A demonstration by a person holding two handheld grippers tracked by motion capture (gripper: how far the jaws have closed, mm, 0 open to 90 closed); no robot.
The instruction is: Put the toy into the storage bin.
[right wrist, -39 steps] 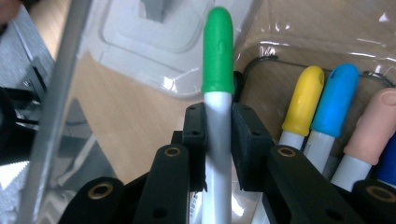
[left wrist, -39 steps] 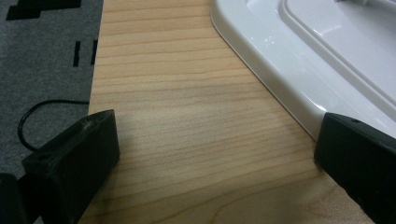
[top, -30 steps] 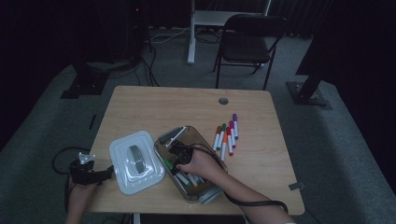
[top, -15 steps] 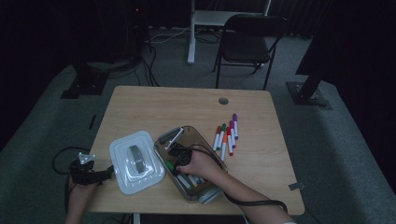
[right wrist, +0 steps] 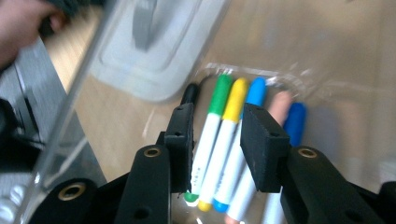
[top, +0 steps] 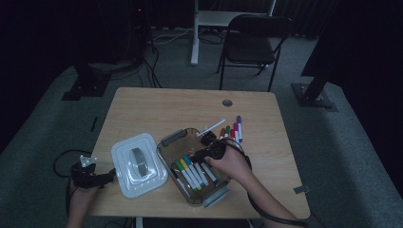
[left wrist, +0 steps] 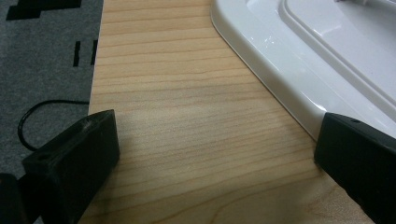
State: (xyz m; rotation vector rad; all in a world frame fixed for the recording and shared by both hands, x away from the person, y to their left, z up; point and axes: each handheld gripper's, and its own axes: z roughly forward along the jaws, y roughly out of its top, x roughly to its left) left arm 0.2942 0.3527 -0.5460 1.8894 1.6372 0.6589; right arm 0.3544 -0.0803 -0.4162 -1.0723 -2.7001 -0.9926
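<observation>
two black jaws of your right gripper (right wrist: 215, 144) stand a little apart and have just been opening; nothing is pinched between them, and the pads press on no marker. through the gap you see the markers below: a green marker (right wrist: 211, 125), a yellow marker (right wrist: 227, 135) and a blue-capped marker (right wrist: 243, 130) lie side by side in the clear container (top: 177, 142), touching one another, with a darker blue cap just beside them. from the high view your right gripper (top: 209, 153) sits over the container's far half, above the row of markers (top: 194, 172) that lie parallel on its floor.

outside the container, on its far right side, loose markers (top: 233, 129) lie on the table (top: 157, 107), a purple one outermost and a white pen angled near the container's far rim. a grey clip sits at the container's far left corner.

your left gripper (left wrist: 215, 158) has its jaws wide apart, holding nothing; bare wood lies between them. its right jaw is just beside the edge of the white lid (left wrist: 299, 60), though whether it touches is unclear. in the high view your left gripper (top: 90, 175) rests at the table's near left edge, left of the lid (top: 139, 164), and the lid lies flat, touching the container's left side.
</observation>
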